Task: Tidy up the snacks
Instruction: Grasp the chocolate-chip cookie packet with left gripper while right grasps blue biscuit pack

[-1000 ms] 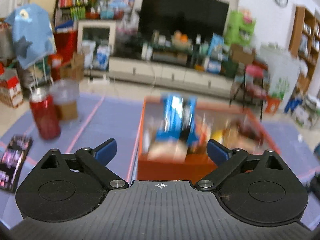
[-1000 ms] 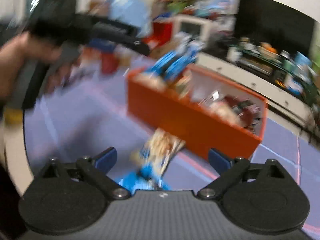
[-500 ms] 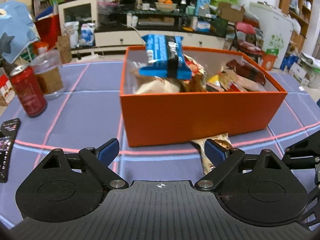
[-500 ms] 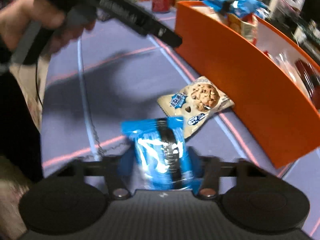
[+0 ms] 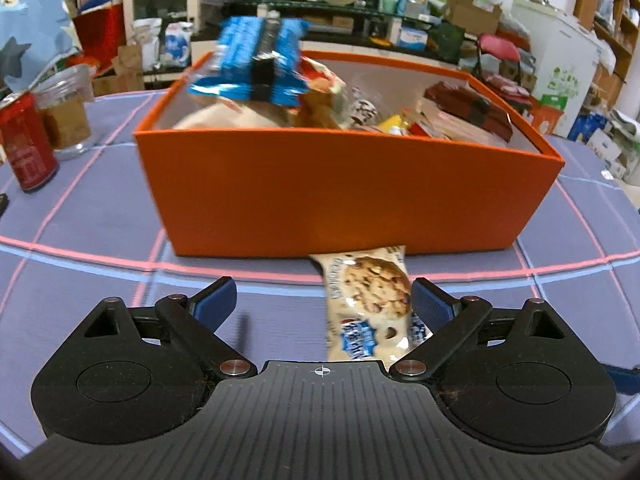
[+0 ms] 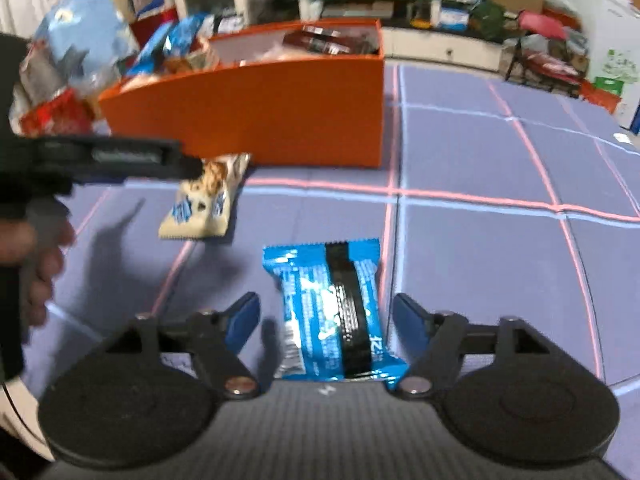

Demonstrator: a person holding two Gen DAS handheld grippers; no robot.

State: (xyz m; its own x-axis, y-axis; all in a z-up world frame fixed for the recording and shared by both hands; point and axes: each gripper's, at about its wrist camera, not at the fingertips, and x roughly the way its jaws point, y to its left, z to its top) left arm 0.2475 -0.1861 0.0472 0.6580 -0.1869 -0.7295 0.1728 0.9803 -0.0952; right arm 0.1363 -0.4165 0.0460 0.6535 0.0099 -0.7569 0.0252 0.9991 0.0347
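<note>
Purple gridded table (image 6: pixel 480 152) w/ orange box (image 5: pixel 344 188) ahead of both tongs. Left tongs (image 5: pixel 323 300) open, cookie packet (image 5: pixel 370 304) betw. jaws, off-centre right. Right tongs (image 6: pixel 326 316) opening over blue wafer packet (image 6: pixel 332 308), no pad contact. Centre each packet before closing.

A cream chocolate-chip cookie packet (image 5: pixel 370 304) runs out of sight beneath the left gripper's black body, its far end hidden by that gripper in the right wrist view. A glossy blue-and-black wrapped snack bar (image 6: pixel 334 312) disappears under the right gripper's housing. Atop the orange cardboard box (image 5: pixel 344 188), a blue wrapper (image 5: pixel 256 64) is blurred, its print unreadable.
</note>
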